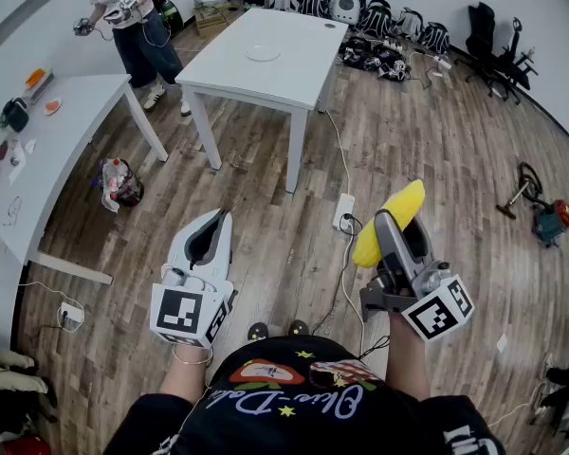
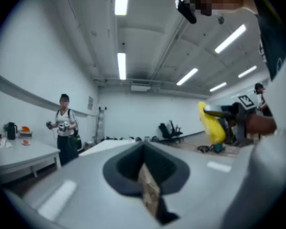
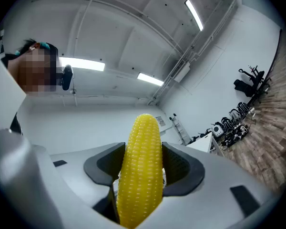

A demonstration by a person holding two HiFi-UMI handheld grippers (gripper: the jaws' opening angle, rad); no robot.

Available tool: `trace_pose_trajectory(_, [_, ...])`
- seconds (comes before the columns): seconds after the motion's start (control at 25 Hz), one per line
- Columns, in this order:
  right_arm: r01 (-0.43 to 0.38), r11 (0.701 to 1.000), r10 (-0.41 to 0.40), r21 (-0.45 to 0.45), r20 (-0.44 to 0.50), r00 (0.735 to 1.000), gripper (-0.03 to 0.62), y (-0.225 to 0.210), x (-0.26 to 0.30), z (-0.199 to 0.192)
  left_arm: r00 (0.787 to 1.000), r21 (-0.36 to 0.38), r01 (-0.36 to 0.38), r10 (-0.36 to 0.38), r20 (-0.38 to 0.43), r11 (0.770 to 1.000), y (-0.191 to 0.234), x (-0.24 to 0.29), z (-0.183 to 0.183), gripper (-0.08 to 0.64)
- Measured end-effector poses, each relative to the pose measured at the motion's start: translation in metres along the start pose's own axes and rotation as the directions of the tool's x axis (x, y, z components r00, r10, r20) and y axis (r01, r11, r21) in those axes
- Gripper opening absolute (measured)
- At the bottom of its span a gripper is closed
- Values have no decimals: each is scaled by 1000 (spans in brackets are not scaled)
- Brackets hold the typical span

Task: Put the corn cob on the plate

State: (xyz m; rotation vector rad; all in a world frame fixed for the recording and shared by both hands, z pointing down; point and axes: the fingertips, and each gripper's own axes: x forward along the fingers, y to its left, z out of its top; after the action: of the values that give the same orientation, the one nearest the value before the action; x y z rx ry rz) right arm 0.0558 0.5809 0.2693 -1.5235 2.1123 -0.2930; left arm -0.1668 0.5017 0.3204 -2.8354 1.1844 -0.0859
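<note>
A yellow corn cob (image 1: 391,221) is clamped lengthwise between the jaws of my right gripper (image 1: 403,240), its tip sticking out past them and tilted upward. In the right gripper view the corn cob (image 3: 142,171) fills the gap between the dark pads (image 3: 183,168). It also shows far right in the left gripper view as a yellow corn cob (image 2: 210,123). My left gripper (image 1: 213,221) is held beside it over the wooden floor, shut and holding nothing. A clear round plate (image 1: 263,53) lies on the white table (image 1: 299,79) several steps ahead.
A second white table (image 1: 47,150) with small items stands at the left. A person (image 1: 133,17) stands behind it. A power strip and cable (image 1: 343,211) lie on the floor ahead, a bag (image 1: 121,183) at left, backpacks (image 1: 370,22) along the far wall.
</note>
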Motion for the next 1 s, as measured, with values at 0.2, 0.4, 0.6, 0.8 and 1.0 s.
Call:
trace_pose_trajectory(0.2, [-15, 1000, 15, 14, -1, 1000, 252, -19, -4, 5, 1000, 0, 8, -8, 2, 1000, -18, 19, -1, -6])
trace_pose_trajectory(0.4, [-58, 998, 59, 22, -36, 998, 252, -35, 0, 2, 1000, 11, -13, 13, -4, 1000, -32, 32, -3, -6])
trace_pose_trajectory(0.6, [-76, 996, 79, 48, -74, 994, 252, -52, 28, -9, 999, 4, -46, 46, -25, 999, -18, 50, -12, -6])
trace_pose_trajectory(0.8, [-94, 995, 96, 37, -84, 992, 252, -76, 75, -11, 998, -10, -63, 62, -6, 998, 11, 93, -17, -6])
trace_pose_trajectory(1.0, [-105, 994, 106, 23, -75, 992, 252, -94, 145, -12, 999, -2, -44, 44, 32, 999, 59, 151, -9, -6])
